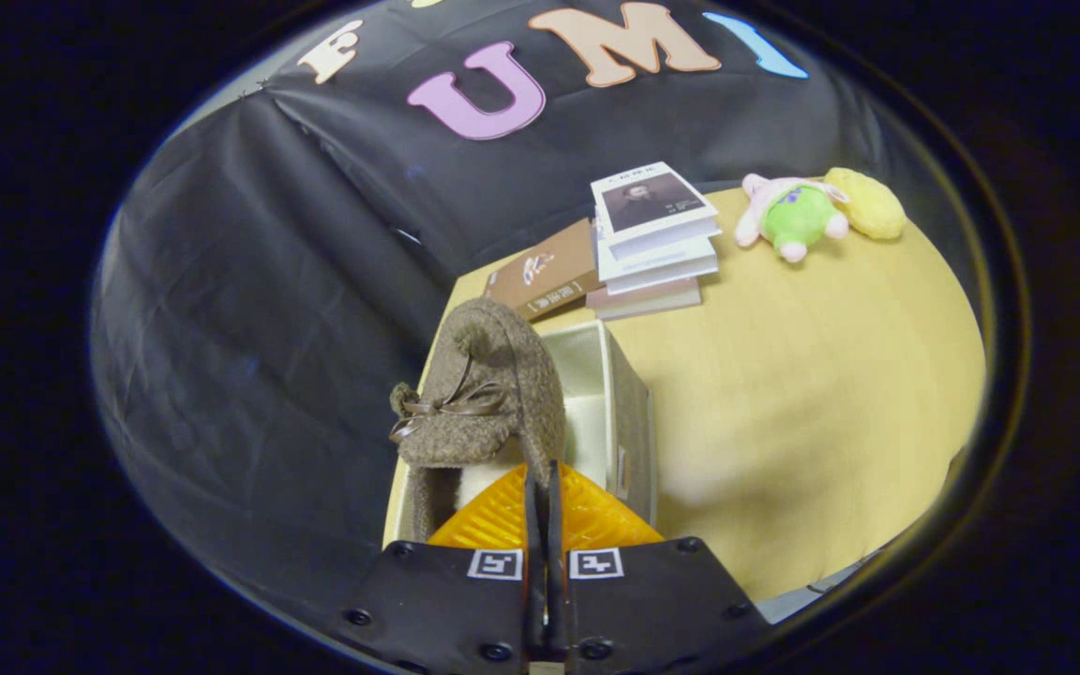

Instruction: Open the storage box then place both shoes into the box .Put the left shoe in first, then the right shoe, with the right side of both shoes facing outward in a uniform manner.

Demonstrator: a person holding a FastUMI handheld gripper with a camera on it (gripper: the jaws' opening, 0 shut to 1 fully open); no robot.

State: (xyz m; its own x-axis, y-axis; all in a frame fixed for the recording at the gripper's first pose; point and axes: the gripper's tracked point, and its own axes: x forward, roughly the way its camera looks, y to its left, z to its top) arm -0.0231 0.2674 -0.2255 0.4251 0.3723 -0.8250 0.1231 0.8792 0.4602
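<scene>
A brown woolly shoe [488,394] with a small ribbon bow and a pale lining hangs just ahead of my fingers, toe pointing away from me. My gripper [541,483] is shut on the shoe's rear rim, its orange fingers [587,511] pressed almost together. Under the shoe stands the open storage box [632,412], grey outside and cream inside. The shoe covers the left part of the box's opening, and the right part of the cream interior shows beside it. I cannot tell whether another shoe lies inside.
The box stands at the left edge of a yellow wooden table [812,394]. Beyond it lie a brown book [545,274] and a stack of books [657,239]. A green and pink plush toy [793,217] and a yellow one [866,202] lie at the far right.
</scene>
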